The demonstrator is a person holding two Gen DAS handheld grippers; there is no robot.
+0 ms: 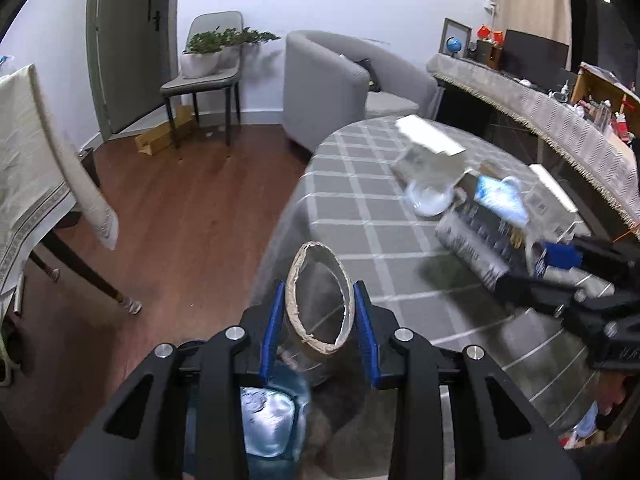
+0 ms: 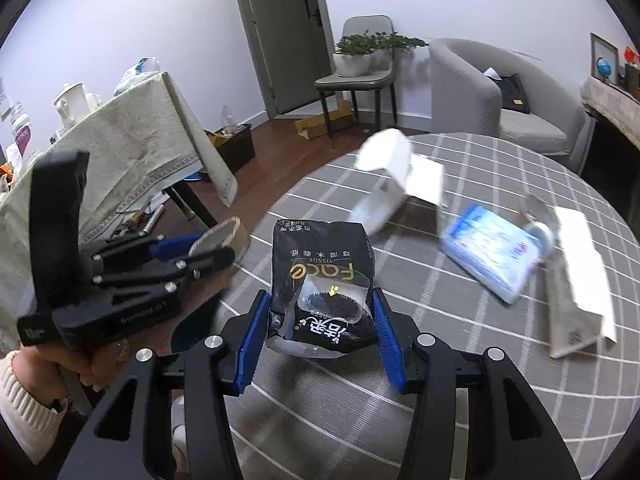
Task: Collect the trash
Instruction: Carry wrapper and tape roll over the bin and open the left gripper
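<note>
- Left wrist view: the left gripper holds a squashed cardboard tape ring between its blue pads. The pads press on both sides of the ring and bend it into an oval, so the grip looks firm.
- The ring hangs over the edge of the round table with the grey checked cloth, and under the gripper I see the blue trash bag. I think the ring is held here so that it can drop into this bag.
- On the right of this view the right gripper comes in with a dark packet. More trash lies behind it on the cloth: a clear plastic cup, an open white box and a blue-white wrapper.
- Right wrist view: the right gripper is closed, at a middle width, on a black tissue packet. The packet is soft and crumpled, and its torn opening faces the camera. It is held above the cloth, not lying on it.
- On the left, the left gripper carries the ring beyond the table edge, and a hand in a cream sleeve grips its handle.
- Both pieces seem to be on the way to the bag together. The flat white card and the other things on the table are still to be collected.
</note>
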